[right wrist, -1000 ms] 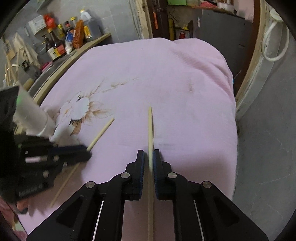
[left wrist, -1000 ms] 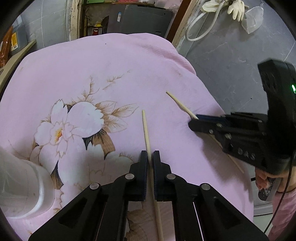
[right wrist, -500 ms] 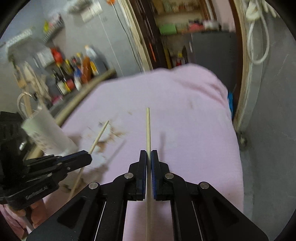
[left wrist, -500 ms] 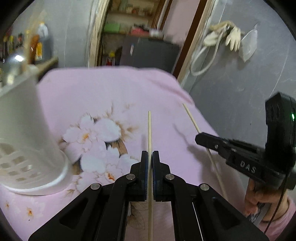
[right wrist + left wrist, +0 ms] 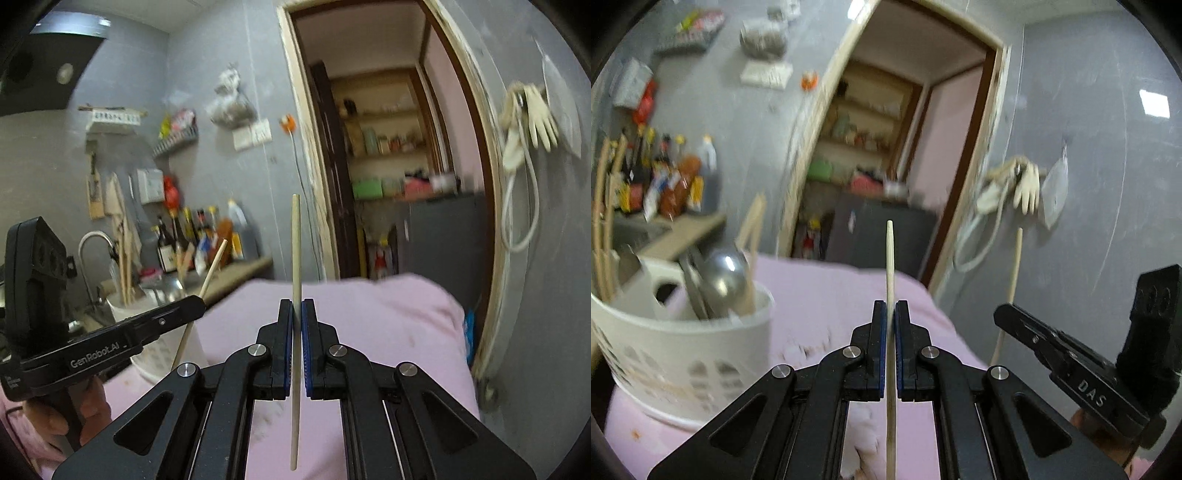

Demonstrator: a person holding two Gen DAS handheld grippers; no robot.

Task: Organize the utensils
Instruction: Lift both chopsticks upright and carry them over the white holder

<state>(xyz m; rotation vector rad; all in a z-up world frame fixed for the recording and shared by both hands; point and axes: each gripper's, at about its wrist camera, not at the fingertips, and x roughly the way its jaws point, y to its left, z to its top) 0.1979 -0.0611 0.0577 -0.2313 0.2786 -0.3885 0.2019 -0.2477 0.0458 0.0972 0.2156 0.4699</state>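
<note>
Both grippers have lifted and tilted up since the earlier frames: chopsticks that lay on the pink cloth (image 5: 820, 295) are now clear of it, pointing at the doorway.

Left wrist view, left to right: white utensil holder (image 5: 683, 343) at lower left on the cloth, with a metal spoon (image 5: 726, 277) and wooden sticks standing in it. Centre: left gripper (image 5: 890, 317), fingers (image 5: 879, 332) narrow, clamped on the left chopstick (image 5: 889, 266). The stick runs straight between the pads, tip well past the fingertips, tail back to the bottom edge. Right: right gripper (image 5: 1001, 314) side-on, its chopstick (image 5: 1012, 280) sticking up past its tip.

Right wrist view, left to right: left gripper (image 5: 199, 304) at lower left, a hand (image 5: 55, 417) on its handle, left chopstick (image 5: 212, 269) angled up-right, holder (image 5: 155, 354) behind it. Centre: right gripper (image 5: 296, 314), fingers (image 5: 286, 332) narrow, clamped on the right chopstick (image 5: 295, 251), near vertical in frame, centred between the pads, sticking out on both sides.
</note>
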